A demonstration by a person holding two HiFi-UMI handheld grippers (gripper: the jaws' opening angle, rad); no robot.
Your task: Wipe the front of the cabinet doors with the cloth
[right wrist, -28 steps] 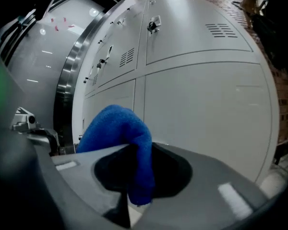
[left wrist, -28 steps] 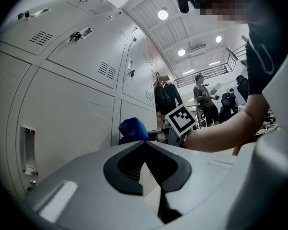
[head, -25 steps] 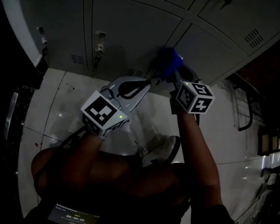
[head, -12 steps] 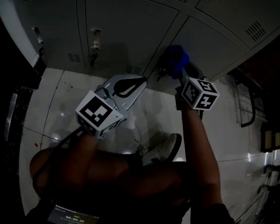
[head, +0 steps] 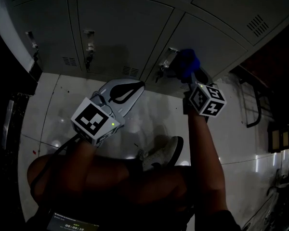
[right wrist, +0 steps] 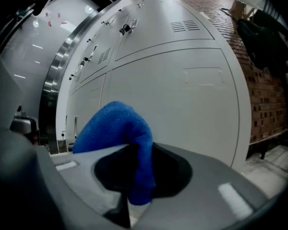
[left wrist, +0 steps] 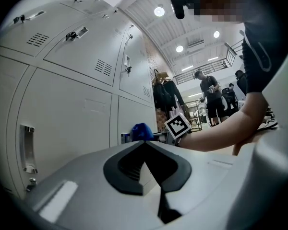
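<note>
Right gripper (head: 184, 73) has slid up the cabinet door (head: 216, 40), jaws clamped on the cloth (head: 188, 61) for wiping pressure; left gripper (head: 140, 84) closed empty, parked clear.

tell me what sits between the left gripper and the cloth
A door latch on the cabinet front; otherwise bare floor, per the head view.

No legible txt; screen (head: 74, 222) digits too small.
</note>
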